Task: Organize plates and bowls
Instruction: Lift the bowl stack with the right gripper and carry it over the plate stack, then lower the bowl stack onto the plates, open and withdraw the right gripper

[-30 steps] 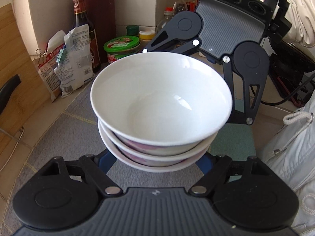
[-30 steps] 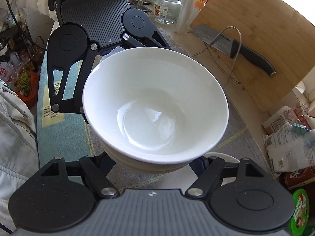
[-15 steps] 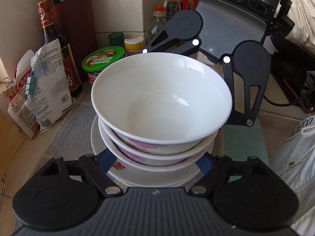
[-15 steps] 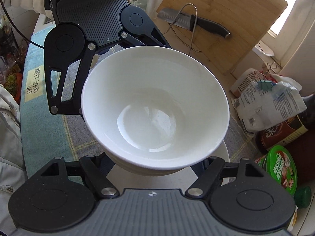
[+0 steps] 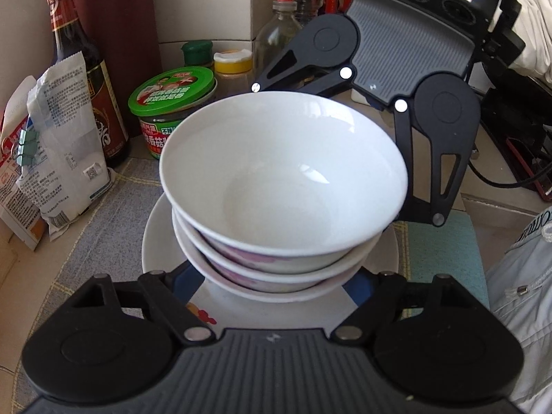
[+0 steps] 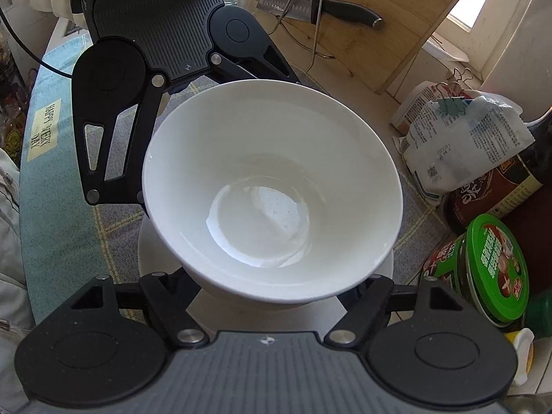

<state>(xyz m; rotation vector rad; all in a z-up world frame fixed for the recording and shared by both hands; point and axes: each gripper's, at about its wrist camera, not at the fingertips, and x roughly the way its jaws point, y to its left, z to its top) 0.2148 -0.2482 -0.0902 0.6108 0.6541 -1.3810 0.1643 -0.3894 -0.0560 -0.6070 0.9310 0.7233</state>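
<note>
A stack of three white bowls (image 5: pixel 283 179), the lower two with pink print, hangs between both grippers. My left gripper (image 5: pixel 272 286) is shut on the stack's base from the near side, blue fingertips (image 5: pixel 188 276) on either flank. My right gripper (image 6: pixel 272 296) is shut on the same bowls (image 6: pixel 272 189) from the opposite side, its tips hidden under the rim. Directly beneath lies a white plate (image 5: pixel 158 241) with a coloured print, also seen as the plate (image 6: pixel 151 258) in the right wrist view. Whether the stack touches the plate, I cannot tell.
A green-lidded jar (image 5: pixel 172 93), a dark sauce bottle (image 5: pixel 79 69), clipped packets (image 5: pixel 58 145) and a knife block (image 5: pixel 117 34) crowd the corner beside the plate. A cutting board (image 6: pixel 372 17) with a knife (image 6: pixel 321 10) leans behind. A grey checked mat (image 5: pixel 103 214) lies underneath.
Both grippers carried the bowl stack sideways towards the jars and bottles and slightly down. The white plate came into view under the stack. The grip on the bowls is unchanged.
</note>
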